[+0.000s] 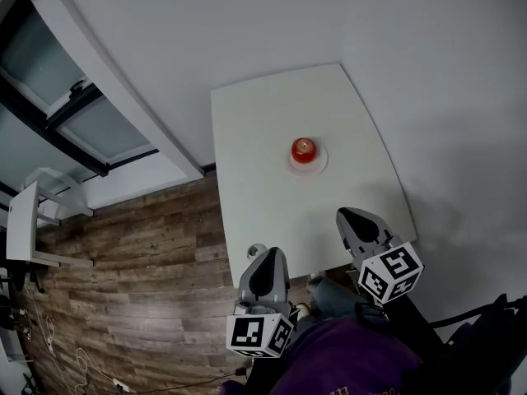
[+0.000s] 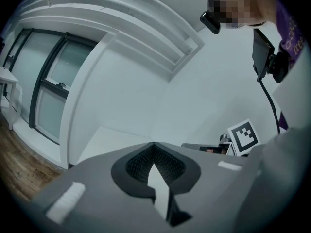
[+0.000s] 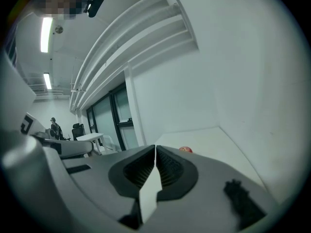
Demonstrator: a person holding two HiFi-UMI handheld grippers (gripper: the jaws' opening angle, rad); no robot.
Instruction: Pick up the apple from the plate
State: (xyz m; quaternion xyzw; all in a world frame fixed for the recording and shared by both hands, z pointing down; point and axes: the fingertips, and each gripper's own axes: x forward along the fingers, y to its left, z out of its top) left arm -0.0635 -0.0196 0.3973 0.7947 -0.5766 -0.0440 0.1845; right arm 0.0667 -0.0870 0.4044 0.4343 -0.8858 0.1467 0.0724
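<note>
A red apple [image 1: 304, 149] rests on a small white plate [image 1: 319, 164] near the middle of the white table [image 1: 255, 138]. My right gripper [image 1: 345, 216] hovers over the table's near right part, short of the plate, jaws shut and empty. In the right gripper view only the apple's top [image 3: 186, 150] peeks over the shut jaws. My left gripper [image 1: 268, 253] sits at the table's near edge, left of the right one, its jaws closed together with nothing between them. The left gripper view shows the tabletop [image 2: 104, 137] and the right gripper's marker cube [image 2: 244, 136].
The table stands in a white corner, with walls behind and to the right. Wooden floor [image 1: 132, 278] lies to the left, with a window frame [image 1: 74, 113] and a white side table [image 1: 25, 220] beyond. Cables [image 1: 58, 344] lie on the floor. A purple sleeve [image 1: 346, 360] fills the bottom.
</note>
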